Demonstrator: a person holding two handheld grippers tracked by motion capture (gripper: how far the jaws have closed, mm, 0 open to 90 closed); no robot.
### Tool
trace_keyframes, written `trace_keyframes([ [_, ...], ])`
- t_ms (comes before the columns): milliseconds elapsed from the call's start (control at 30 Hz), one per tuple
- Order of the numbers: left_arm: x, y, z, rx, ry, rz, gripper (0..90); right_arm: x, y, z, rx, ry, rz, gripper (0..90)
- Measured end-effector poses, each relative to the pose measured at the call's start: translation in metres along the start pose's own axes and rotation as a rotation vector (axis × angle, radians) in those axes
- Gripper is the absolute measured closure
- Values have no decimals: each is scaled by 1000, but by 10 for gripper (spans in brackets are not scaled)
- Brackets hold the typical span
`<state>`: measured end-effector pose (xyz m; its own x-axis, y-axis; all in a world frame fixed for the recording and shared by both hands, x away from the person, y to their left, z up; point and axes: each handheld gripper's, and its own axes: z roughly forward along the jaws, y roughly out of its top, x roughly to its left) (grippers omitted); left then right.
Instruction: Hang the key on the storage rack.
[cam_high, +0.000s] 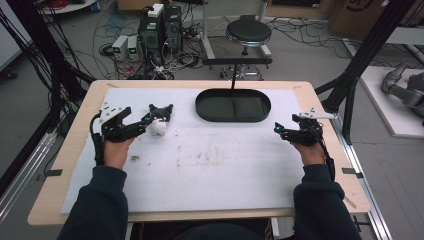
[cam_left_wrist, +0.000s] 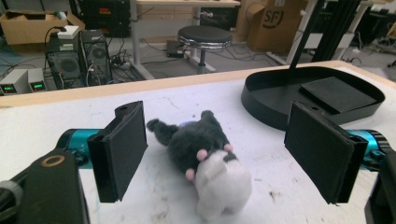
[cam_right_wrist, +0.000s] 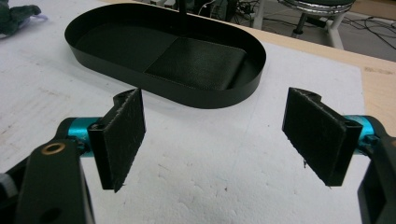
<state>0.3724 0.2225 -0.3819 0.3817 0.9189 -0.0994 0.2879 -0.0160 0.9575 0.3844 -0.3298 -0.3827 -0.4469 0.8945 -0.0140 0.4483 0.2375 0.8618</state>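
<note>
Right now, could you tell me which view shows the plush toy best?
The left gripper view: the plush toy lies close between the open jaws. The high view shows it small; the right gripper view catches just a dark bit at the top-left corner.

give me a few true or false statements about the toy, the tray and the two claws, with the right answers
1. The plush toy lies between the open jaws of the left claw. True.
2. The plush toy is inside the black oval tray. False: it lies on the white mat, left of the tray.
3. The right claw is shut on a dark pad. False: it is open and holds nothing; the dark pad lies in the tray.
4. The toy is dark grey and white. True.
5. The tray sits toward the far side of the table, ahead of the right claw. True.
</note>
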Motion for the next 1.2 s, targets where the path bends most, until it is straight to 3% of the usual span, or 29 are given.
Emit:
trace_keyframes([
  [133, -6, 1, 28, 74, -8, 0, 207, 0, 0, 1, 8, 0, 1, 218],
  [333, -9, -6, 68, 209, 62, -6, 206, 0, 0, 2, 9, 0, -3, 218],
  [467, -5, -18, 86, 290, 101, -29, 206, 0, -1, 3, 12, 1, -4, 218],
  [633, -6, -31, 100, 351, 91, -18, 206, 0, -2, 3, 17, 4, -4, 217],
  [700, -6, -34, 103, 357, 76, -33, 223, 0, -2, 4, 20, 5, -8, 218],
  [767, -9, -35, 104, 360, 66, -5, 241, 1, -2, 4, 23, 4, -7, 218],
  [800, -10, -34, 104, 360, 62, 10, 304, 1, -3, 4, 22, 5, -6, 219],
  [833, -11, -34, 104, 362, 53, 16, 304, 1, -3, 4, 22, 5, -6, 219],
  [900, -8, -33, 102, 362, 28, 14, 401, 1, -3, 4, 24, 5, -6, 219],
  [933, -7, -32, 101, 360, 14, 10, 401, 1, -3, 4, 24, 5, -6, 219],
  [967, -7, -30, 99, 360, -2, 12, 440, 0, -3, 3, 23, 5, -4, 219],
  [1200, -3, -9, 81, 272, -169, -15, 471, -1, -3, 2, 18, 4, 3, 219],
])
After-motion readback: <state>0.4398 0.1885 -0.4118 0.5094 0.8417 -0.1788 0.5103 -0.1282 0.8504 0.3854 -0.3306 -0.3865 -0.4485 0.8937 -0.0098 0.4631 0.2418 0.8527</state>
